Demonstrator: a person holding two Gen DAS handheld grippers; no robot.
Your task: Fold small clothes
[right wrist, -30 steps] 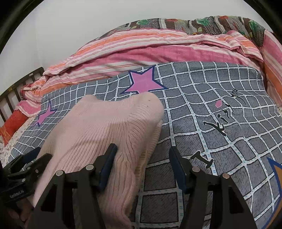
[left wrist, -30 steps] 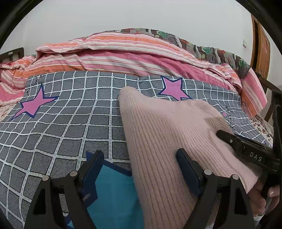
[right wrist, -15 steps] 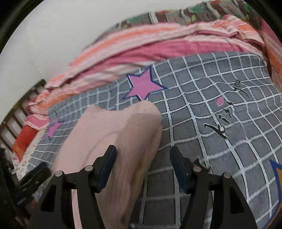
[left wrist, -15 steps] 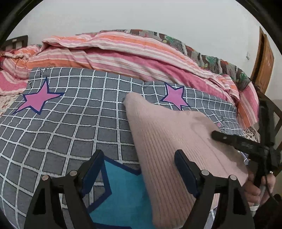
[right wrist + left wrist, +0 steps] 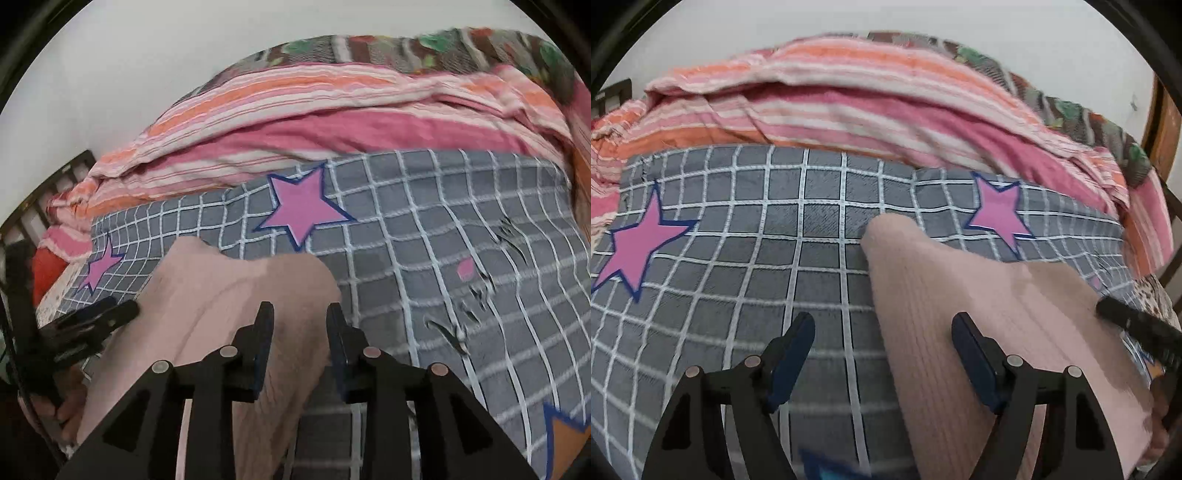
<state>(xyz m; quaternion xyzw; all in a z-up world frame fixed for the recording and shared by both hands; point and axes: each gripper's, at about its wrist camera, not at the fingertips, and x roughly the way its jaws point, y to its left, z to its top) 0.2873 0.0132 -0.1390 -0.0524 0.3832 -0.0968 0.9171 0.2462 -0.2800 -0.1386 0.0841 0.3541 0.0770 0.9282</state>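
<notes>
Pink ribbed knit (image 5: 979, 332) lies on the bed's grey grid cover (image 5: 738, 277), already bundled lengthwise, near edge toward the cameras. Looks soft, light, stretchy; it'll sag and slide on itself, so best to take it at a folded edge or corner, not mid-panel. Left claw (image 5: 882, 354) released, spread wide over the knit's left edge. Right claw (image 5: 300, 341) partly closed around a knit ridge; can't tell if it's actually clamped. Striped quilt (image 5: 314, 122) behind.

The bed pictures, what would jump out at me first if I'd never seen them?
Probably the pale pink ribbed sweater lying on the grey checked bedspread, right in front of both grippers. Then the bright pink star printed just beyond it, and the striped pink-and-orange quilt heaped along the wall behind.
</notes>
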